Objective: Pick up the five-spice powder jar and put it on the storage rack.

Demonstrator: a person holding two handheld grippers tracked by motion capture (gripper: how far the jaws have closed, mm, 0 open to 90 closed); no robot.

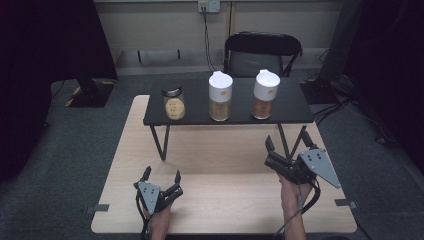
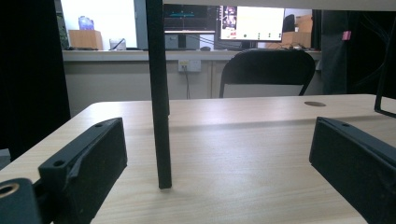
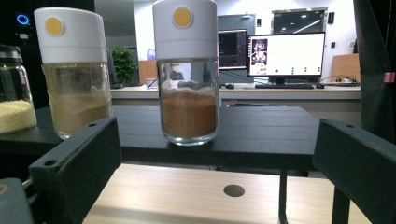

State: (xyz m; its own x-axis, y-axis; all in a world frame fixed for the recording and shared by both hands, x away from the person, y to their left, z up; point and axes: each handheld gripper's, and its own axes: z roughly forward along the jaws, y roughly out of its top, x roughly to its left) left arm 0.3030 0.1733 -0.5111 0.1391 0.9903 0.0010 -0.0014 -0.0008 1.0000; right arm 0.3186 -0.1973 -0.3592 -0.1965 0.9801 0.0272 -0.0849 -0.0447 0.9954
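The left tool [image 1: 162, 176] sits in the lower left of the high view, gripped from below by the left hand [image 1: 159, 216], which enters with its forearm at the bottom edge; its two black jaws point up the frame and stand wide apart with nothing between them. The right tool [image 1: 286, 145] is right of centre in the lower half, higher in the frame than the left, held by the right hand [image 1: 291, 192]. Its jaws are likewise spread and empty.
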